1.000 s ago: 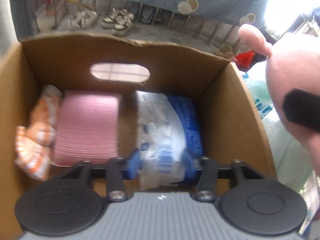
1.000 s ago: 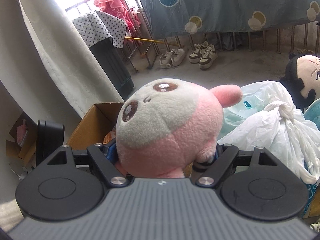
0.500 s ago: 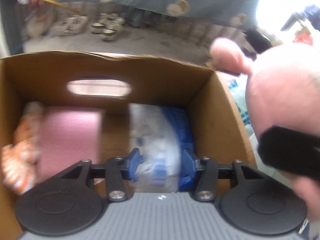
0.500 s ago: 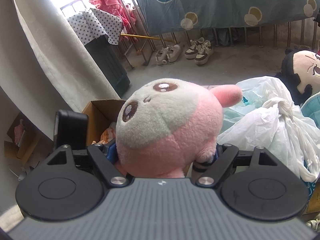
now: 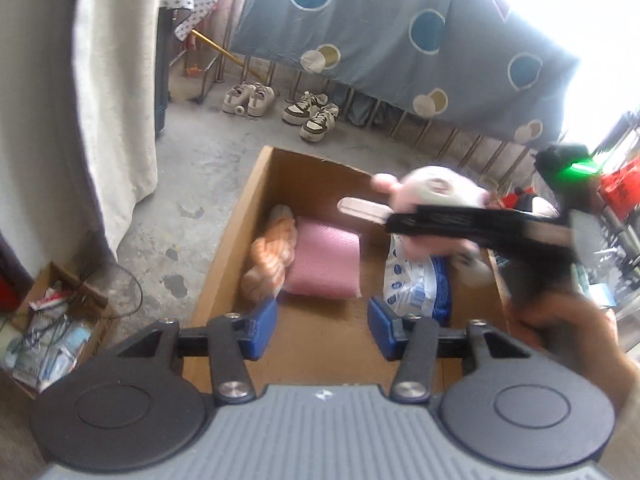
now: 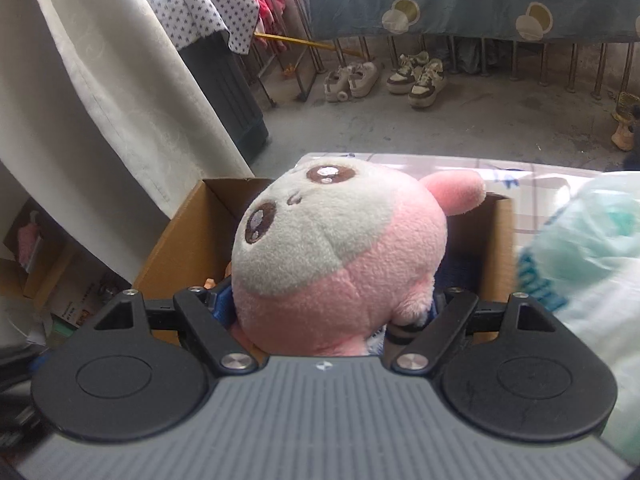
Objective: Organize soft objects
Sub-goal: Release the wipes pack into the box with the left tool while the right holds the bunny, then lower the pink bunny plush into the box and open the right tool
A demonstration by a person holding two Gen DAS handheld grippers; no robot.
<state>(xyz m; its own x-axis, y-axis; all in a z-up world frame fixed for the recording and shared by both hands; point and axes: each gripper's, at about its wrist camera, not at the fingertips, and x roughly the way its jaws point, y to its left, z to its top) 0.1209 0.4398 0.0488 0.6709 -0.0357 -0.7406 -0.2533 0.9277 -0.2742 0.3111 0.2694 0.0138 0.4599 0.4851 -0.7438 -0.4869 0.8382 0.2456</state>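
Note:
My left gripper (image 5: 322, 330) hangs open above the near end of a cardboard box (image 5: 232, 256), with nothing between its blue pads. Inside the box lie an orange checked cloth (image 5: 270, 264), a folded pink cloth (image 5: 326, 264) and a blue-and-white packet (image 5: 416, 288). My right gripper (image 6: 328, 306) is shut on a pink and grey plush toy (image 6: 340, 256). In the left wrist view the plush toy (image 5: 432, 190) hovers over the box's far right part, above the packet. The right wrist view shows the box (image 6: 188, 236) below and behind the toy.
A pale curtain (image 5: 80, 120) hangs left of the box. A small carton of clutter (image 5: 52, 320) sits on the concrete floor. Two pairs of shoes (image 5: 312, 114) stand by the railing. A white plastic bag (image 6: 592, 264) bulges at the right. A hand (image 5: 568, 332) holds the right gripper.
My left gripper let go of the blue-and-white packet and pulled back and up out of the box. The right gripper carried the plush toy leftward over the box.

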